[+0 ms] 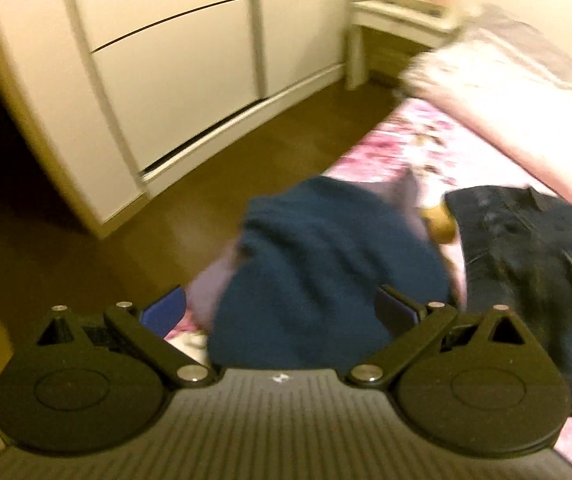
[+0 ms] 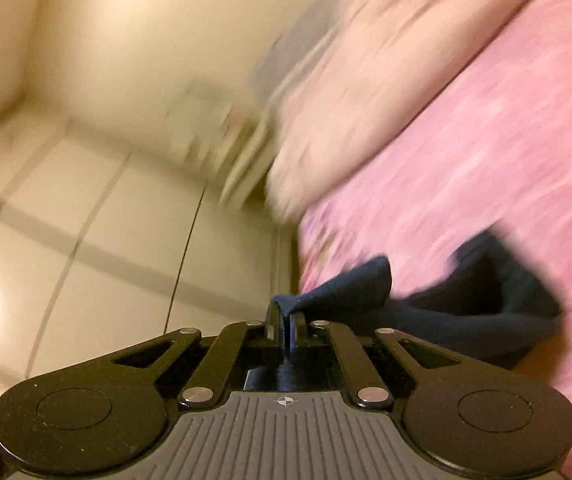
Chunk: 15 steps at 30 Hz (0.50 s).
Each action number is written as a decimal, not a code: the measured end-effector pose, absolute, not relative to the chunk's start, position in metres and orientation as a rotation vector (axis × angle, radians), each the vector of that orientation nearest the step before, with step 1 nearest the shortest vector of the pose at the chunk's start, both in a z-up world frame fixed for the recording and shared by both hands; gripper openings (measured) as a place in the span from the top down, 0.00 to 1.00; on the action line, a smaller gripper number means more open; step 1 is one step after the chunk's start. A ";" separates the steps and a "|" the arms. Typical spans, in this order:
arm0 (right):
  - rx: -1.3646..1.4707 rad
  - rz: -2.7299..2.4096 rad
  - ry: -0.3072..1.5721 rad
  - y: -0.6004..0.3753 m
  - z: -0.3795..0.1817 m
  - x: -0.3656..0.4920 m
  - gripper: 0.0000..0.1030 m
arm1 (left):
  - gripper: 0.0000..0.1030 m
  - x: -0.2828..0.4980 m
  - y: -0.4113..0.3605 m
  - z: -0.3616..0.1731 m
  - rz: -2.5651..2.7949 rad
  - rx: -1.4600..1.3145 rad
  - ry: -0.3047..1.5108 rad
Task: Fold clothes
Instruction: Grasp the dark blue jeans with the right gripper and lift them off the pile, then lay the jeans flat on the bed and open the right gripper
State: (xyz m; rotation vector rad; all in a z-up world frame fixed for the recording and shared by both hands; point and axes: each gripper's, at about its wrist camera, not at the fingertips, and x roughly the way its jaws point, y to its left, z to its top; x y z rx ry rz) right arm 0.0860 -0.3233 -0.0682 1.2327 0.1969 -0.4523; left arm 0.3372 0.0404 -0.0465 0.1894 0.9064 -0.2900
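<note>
A dark blue garment (image 1: pixel 325 256) lies bunched on the pink floral bed (image 1: pixel 397 140), partly over its left edge. My left gripper (image 1: pixel 282 306) is open, its blue-padded fingers (image 1: pixel 166 308) spread either side of the garment's near end, holding nothing. In the right wrist view my right gripper (image 2: pixel 287 320) is shut on a corner of the dark blue garment (image 2: pixel 349 288), which trails right across the pink bed (image 2: pixel 485 160). That view is heavily motion-blurred.
Dark folded jeans (image 1: pixel 533 256) lie on the bed to the right of the garment. A pale pink duvet (image 1: pixel 517 92) is heaped at the far end. White wardrobe doors (image 1: pixel 174 60) stand left across a brown floor (image 1: pixel 246 148). A white side table (image 1: pixel 401 20) stands beyond.
</note>
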 end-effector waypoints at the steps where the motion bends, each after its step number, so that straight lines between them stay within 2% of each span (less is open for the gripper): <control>1: 1.254 -0.521 0.158 -0.335 -0.065 0.050 0.99 | 0.03 0.326 0.023 -0.044 -0.329 0.204 0.901; 4: 1.328 -0.755 0.089 -0.359 -0.064 -0.054 0.99 | 0.04 0.283 -0.040 -0.038 -0.476 0.263 0.891; 7: 1.373 -1.126 0.157 -0.370 -0.078 -0.162 0.99 | 0.03 0.225 -0.100 -0.039 -0.633 0.332 0.889; 8: 1.352 -1.255 0.257 -0.376 -0.084 -0.190 0.87 | 0.03 0.205 -0.120 -0.040 -0.685 0.357 0.890; 9: 1.295 -1.340 0.384 -0.380 -0.089 -0.211 0.57 | 0.03 0.182 -0.140 -0.043 -0.736 0.388 0.896; 10: 1.225 -1.350 0.473 -0.378 -0.092 -0.225 0.40 | 0.03 0.162 -0.152 -0.049 -0.770 0.422 0.907; 11: 1.154 -1.357 0.561 -0.377 -0.096 -0.239 0.26 | 0.03 0.141 -0.164 -0.056 -0.804 0.455 0.917; 15: 0.878 -1.314 0.893 -0.366 -0.112 -0.285 0.26 | 0.03 0.058 -0.213 -0.081 -0.941 0.590 0.956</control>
